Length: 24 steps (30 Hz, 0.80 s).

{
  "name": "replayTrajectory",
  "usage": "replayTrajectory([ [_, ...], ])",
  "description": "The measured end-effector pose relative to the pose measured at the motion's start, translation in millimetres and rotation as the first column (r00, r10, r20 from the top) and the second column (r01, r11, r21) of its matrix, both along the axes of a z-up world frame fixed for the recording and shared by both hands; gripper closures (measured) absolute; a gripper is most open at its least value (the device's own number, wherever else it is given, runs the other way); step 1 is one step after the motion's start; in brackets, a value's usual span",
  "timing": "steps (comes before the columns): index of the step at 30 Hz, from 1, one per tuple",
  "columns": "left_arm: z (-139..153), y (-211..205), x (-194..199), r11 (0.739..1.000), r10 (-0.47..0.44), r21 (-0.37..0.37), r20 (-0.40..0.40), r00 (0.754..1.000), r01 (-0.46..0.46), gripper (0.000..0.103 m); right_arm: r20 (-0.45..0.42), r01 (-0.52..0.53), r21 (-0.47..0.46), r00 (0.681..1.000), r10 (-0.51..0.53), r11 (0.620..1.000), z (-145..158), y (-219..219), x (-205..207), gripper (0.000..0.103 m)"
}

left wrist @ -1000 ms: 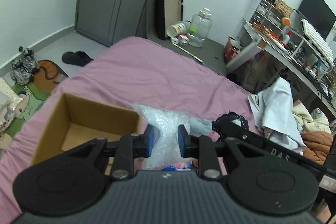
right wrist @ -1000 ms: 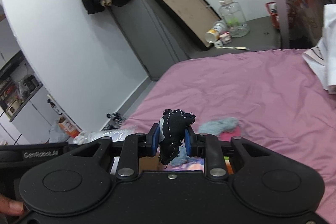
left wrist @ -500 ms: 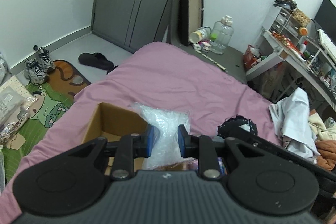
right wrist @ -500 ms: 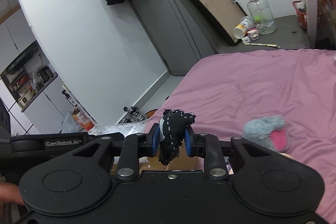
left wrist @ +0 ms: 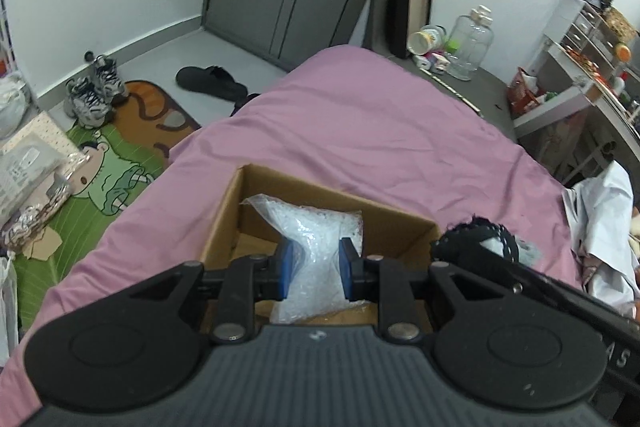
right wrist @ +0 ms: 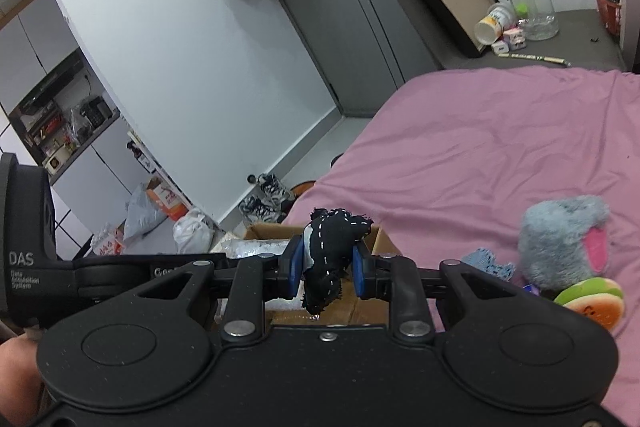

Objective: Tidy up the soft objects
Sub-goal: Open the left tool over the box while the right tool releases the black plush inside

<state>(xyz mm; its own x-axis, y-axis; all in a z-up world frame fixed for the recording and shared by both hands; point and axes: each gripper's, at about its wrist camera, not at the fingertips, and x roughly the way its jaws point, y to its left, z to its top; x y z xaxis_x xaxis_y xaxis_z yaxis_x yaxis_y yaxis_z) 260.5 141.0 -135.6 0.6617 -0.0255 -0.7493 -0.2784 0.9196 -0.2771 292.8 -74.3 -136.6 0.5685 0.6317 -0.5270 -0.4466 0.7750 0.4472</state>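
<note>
My left gripper [left wrist: 314, 269] is shut on a clear plastic bag of white filling [left wrist: 310, 239] and holds it over the open cardboard box [left wrist: 224, 215] on the pink bed. My right gripper [right wrist: 326, 269] is shut on a black cloth toy with white stitching [right wrist: 330, 247], just above the same box [right wrist: 266, 230]. The toy also shows in the left wrist view [left wrist: 476, 233], to the right of the box. A grey plush with a pink ear [right wrist: 564, 239], a green and orange plush [right wrist: 596, 301] and a blue knitted piece [right wrist: 490, 263] lie on the bed at my right.
The pink bed sheet [left wrist: 360, 123] stretches ahead. On the floor to the left are a cartoon mat [left wrist: 108, 163], sneakers [left wrist: 94, 93] and a black slipper [left wrist: 210, 83]. White clothes [left wrist: 604, 227] lie at the bed's right edge. A desk [left wrist: 588, 91] stands at the far right.
Both grippers have moved left over the box, each keeping its hold. The bag now hangs inside the box's opening. The plush toys have come into the right wrist view.
</note>
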Motion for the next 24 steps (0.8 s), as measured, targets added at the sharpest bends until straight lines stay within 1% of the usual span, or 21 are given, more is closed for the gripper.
replayTrajectory([
  [6, -8.5, 4.6, 2.3, 1.000, 0.005, 0.006, -0.021, 1.000, -0.005, 0.080, -0.014, -0.024, -0.014, 1.000, 0.024, 1.000, -11.5, 9.7, 0.8, 0.078],
  [10, -3.9, 7.5, 0.2, 1.000, 0.030, 0.007, -0.006, 1.000, -0.030, 0.075, -0.014, -0.034, -0.014, 0.999, 0.034, 0.999, -13.1, 16.9, 1.4, 0.078],
  [12, 1.0, 6.8, -1.5, 0.999, 0.033, 0.010, 0.005, 0.999, -0.033, 0.070, -0.010, -0.037, -0.011, 0.999, 0.037, 0.999, -12.3, 20.3, 1.1, 0.078],
  [14, 7.9, 5.3, -3.7, 0.999, 0.031, 0.017, 0.026, 0.999, -0.032, 0.059, -0.008, -0.037, -0.006, 0.999, 0.037, 0.999, -12.0, 22.5, 1.8, 0.078],
  [15, 11.0, 4.2, -5.0, 0.999, 0.031, 0.024, 0.034, 0.999, -0.032, 0.056, -0.007, -0.038, -0.002, 0.999, 0.038, 0.999, -11.3, 23.4, 2.4, 0.077],
  [16, 13.9, 3.4, -6.4, 0.999, 0.031, 0.029, 0.039, 0.999, -0.032, 0.052, -0.007, -0.038, 0.004, 0.999, 0.038, 0.999, -10.1, 24.4, 2.7, 0.074],
  [18, 17.8, 3.8, -8.0, 0.997, 0.056, 0.046, 0.038, 0.998, -0.058, 0.049, -0.015, -0.037, 0.026, 0.999, 0.038, 0.999, -8.9, 24.7, 4.3, 0.064],
  [19, 20.0, 5.5, -9.5, 0.996, 0.074, 0.054, 0.034, 0.997, -0.075, 0.045, -0.028, -0.038, 0.039, 0.999, 0.039, 0.999, -8.7, 23.5, 5.6, 0.055],
  [20, 20.5, 6.4, -10.3, 0.995, 0.081, 0.056, 0.031, 0.996, -0.083, 0.038, -0.039, -0.043, 0.048, 0.998, 0.045, 0.998, -9.1, 23.1, 6.8, 0.050],
  [21, 21.5, 7.3, -11.0, 0.995, 0.086, 0.056, 0.027, 0.996, -0.087, 0.035, -0.049, -0.054, 0.058, 0.997, 0.057, 0.997, -8.8, 21.3, 7.3, 0.042],
  [22, 23.2, 8.0, -12.2, 0.995, 0.087, 0.052, 0.025, 0.996, -0.089, 0.032, -0.054, -0.055, 0.062, 0.997, 0.058, 0.997, -7.8, 19.1, 6.6, 0.038],
  [24, 27.9, 7.5, -15.1, 0.995, 0.090, 0.045, 0.033, 0.995, -0.092, 0.031, -0.056, -0.043, 0.069, 0.997, 0.046, 0.997, -4.8, 13.5, 4.1, 0.024],
])
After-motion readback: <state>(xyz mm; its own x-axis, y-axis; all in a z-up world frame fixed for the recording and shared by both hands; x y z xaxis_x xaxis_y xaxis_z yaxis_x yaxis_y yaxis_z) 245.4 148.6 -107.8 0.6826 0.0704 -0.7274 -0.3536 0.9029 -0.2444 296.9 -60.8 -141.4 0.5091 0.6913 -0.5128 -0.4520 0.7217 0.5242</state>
